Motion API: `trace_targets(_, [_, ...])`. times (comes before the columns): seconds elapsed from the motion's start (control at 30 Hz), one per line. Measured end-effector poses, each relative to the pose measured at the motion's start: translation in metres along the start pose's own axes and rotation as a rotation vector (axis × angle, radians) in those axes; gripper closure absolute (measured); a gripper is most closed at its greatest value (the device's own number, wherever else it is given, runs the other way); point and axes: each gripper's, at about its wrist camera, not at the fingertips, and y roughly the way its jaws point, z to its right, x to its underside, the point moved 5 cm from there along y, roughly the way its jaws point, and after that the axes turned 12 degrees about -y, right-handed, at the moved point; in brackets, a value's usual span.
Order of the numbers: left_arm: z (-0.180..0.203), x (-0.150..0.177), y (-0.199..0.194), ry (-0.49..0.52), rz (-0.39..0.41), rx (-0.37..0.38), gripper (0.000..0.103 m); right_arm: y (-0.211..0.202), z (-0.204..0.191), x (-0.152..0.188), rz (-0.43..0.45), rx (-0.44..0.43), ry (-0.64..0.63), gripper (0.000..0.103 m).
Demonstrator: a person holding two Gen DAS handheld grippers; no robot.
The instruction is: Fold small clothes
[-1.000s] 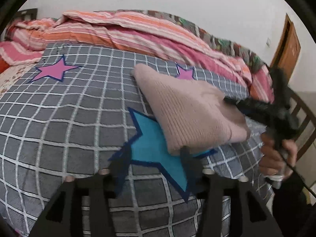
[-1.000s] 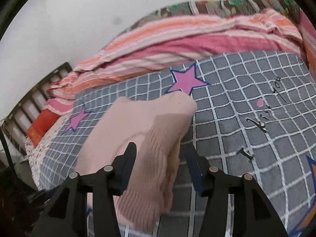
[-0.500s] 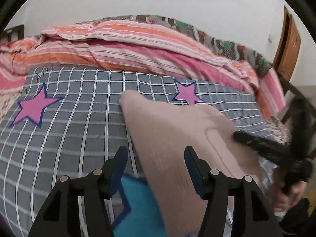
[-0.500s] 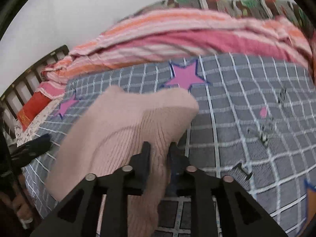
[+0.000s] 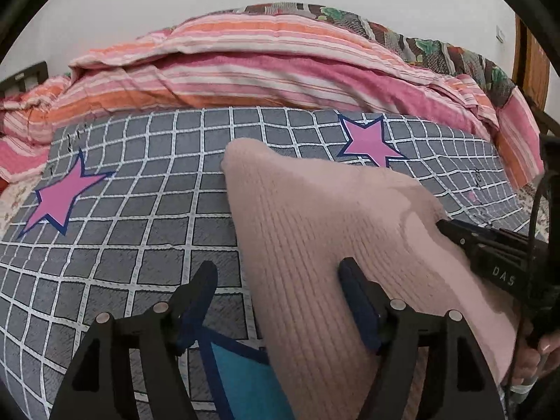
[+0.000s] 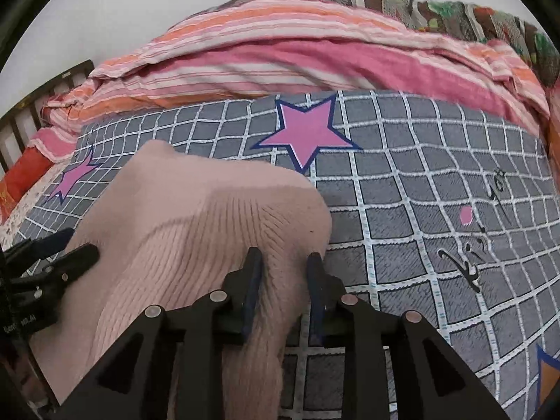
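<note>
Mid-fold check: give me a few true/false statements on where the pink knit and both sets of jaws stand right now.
1. The right gripper has its jaws closed on a bunched fold of the pink knit garment. True.
2. The left gripper clamps the garment tightly. False: its jaws stand wide, just opened further, over the garment's left edge.
3. The garment lies on a grey checked bedspread with pink stars. True.
4. A striped quilt covers the garment. False: it is heaped behind, apart.
</note>
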Motion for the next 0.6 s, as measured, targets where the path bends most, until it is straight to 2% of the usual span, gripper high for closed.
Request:
trace_targets(0.1, [-0.0005, 0.0040, -0.0012, -0.009, 0.028, -0.006, 0.030, 0.0024, 0.0006, 0.0029, 0.016, 0.003, 0.005, 0.078])
trace_targets(0.3, [-0.0033, 0.0047, 0.0004, -0.024, 0.044, 0.014, 0.029, 0.0026, -0.0013, 0.0035, 0.028, 0.014, 0.000, 0.078])
trace_targets(0.6, [-0.0024, 0.0064, -0.0004, -0.015, 0.065, 0.004, 0.029, 0.0019, -0.0026, 0.0040, 0.039, 0.029, -0.009, 0.078])
